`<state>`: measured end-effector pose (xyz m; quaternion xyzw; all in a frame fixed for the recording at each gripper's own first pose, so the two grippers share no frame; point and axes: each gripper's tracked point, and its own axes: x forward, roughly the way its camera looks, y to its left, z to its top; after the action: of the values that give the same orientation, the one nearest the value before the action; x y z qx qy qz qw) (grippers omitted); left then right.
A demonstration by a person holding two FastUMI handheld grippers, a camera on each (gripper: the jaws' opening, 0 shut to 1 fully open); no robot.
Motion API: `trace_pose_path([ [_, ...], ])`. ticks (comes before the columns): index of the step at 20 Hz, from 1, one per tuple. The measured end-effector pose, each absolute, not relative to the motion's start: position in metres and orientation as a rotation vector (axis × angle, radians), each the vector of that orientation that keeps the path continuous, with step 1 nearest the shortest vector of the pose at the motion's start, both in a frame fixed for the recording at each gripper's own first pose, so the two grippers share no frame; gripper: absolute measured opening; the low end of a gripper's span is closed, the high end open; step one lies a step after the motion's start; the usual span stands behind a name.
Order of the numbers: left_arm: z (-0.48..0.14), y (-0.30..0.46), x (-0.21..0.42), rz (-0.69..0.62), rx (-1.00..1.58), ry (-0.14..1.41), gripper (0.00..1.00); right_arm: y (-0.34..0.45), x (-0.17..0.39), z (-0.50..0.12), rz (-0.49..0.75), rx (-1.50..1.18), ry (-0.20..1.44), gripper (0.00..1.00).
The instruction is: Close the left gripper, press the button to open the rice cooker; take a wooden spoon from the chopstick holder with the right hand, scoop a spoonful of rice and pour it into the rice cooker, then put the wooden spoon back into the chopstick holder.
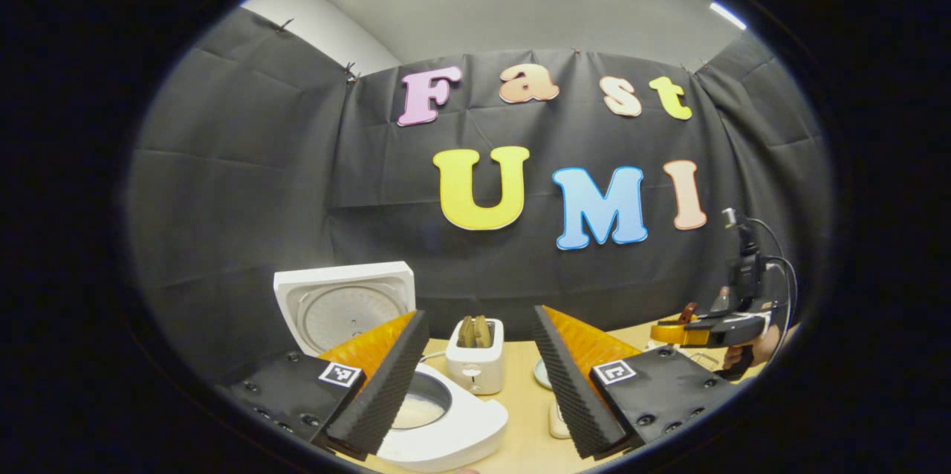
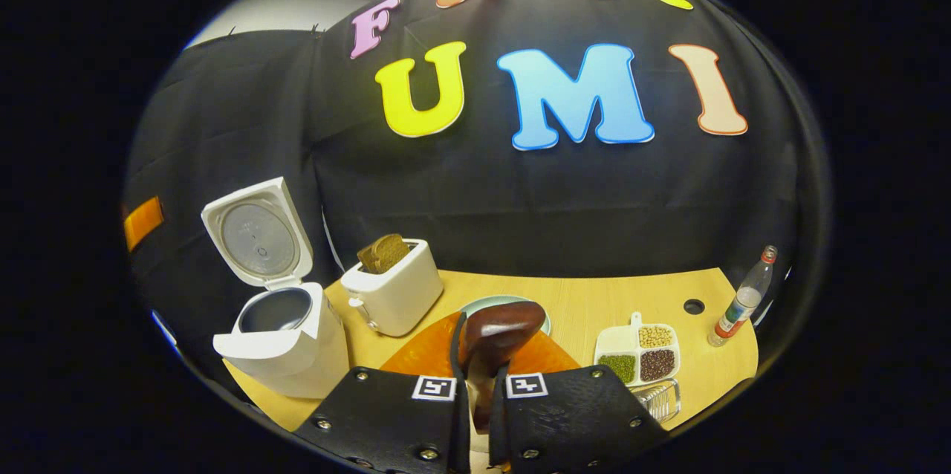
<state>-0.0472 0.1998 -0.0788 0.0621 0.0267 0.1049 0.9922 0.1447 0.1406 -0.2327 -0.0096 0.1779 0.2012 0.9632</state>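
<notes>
Glossy white plastic rice cooker (image 2: 286,344) at lower left of the right gripper view, boxy with rounded corners, lid (image 2: 256,236) hinged up and tilted back, ribbed round grey liner showing on its underside; dark round pot mouth open beneath. Same rice cooker (image 1: 438,414) at bottom centre-left of the left gripper view, pale contents in the round well, lid (image 1: 343,303) upright behind it.

Right gripper (image 2: 478,414) at bottom centre of the right gripper view, fingers drawn close together and clamped on the handle of the wooden spoon (image 2: 496,336). Smooth, dark brown, polished wood; rounded oval bowl at the top, long axis running from the fingers up and away toward frame centre, leaning slightly right. Bowl's contents cannot be told.

Left gripper (image 1: 475,385) at the bottom of the left gripper view, fingers wide apart, ridged foam-like pads (image 1: 383,385) facing inward, nothing between them.

White toaster (image 2: 394,284) just right of the cooker, rough brown bread slices standing in its slots. Smooth pale wooden table (image 2: 594,303). White divided dish (image 2: 639,351) at lower right holding green, dark red and tan grains. Clear slender bottle (image 2: 743,296) with a red cap at far right, upright.

Right gripper (image 1: 713,329) also at right edge of the left gripper view, held by a hand (image 1: 758,348), cables looping above.
</notes>
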Motion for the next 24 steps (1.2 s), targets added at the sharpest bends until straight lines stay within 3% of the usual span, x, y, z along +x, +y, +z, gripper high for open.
trace_pose_path([
  [5,-0.082,0.205,-0.054,0.209,0.114,0.054,0.99,0.146,0.156,-0.283,0.387,-0.088,0.439,0.10],
  [10,-0.091,0.220,-0.062,0.231,0.121,0.076,0.96,0.152,0.156,-0.325,0.400,-0.191,0.486,0.10],
  [11,-0.092,0.222,-0.062,0.236,0.119,0.084,0.99,0.158,0.156,-0.328,0.407,-0.180,0.485,0.10],
  [19,-0.105,0.234,-0.073,0.263,0.123,0.127,0.98,0.196,0.148,-0.340,0.423,0.262,0.580,0.10],
  [24,-0.107,0.232,-0.073,0.266,0.159,0.137,0.99,0.183,0.159,-0.342,0.357,0.564,0.603,0.10],
])
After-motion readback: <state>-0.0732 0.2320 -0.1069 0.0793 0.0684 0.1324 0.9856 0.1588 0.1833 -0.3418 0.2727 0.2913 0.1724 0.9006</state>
